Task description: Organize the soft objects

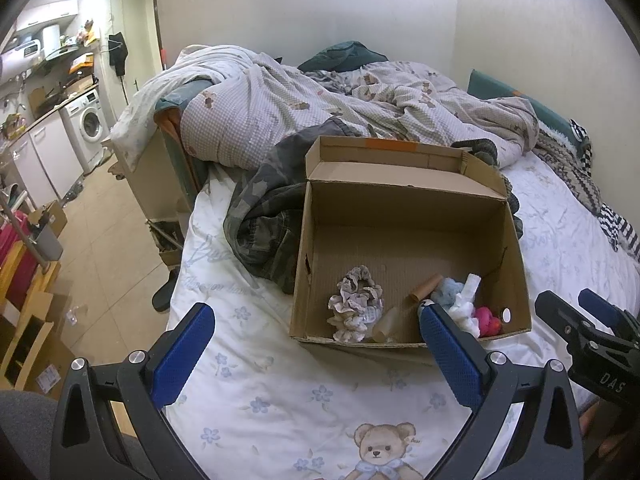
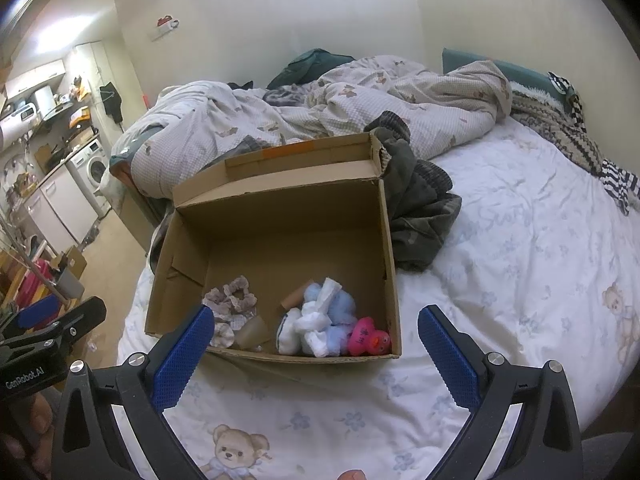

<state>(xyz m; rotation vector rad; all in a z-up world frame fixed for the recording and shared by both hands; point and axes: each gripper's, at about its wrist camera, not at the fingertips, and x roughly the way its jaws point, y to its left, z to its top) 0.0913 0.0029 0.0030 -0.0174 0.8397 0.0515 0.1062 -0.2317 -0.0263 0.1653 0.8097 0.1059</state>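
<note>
An open cardboard box (image 2: 276,216) is seen on the bed sheet (image 2: 500,264), and all positions are noted relative to it: grey scrunchies (image 2: 232,304) lie at its near-left floor, a blue and white soft bundle (image 2: 320,320) at its near-right, and a pink toy (image 2: 368,338) in its near-right corner. A dark garment (image 2: 420,216) is heaped against its right wall. The left gripper (image 1: 316,340) and right gripper (image 2: 312,338) are both held spread and empty, just short of its near wall.
</note>
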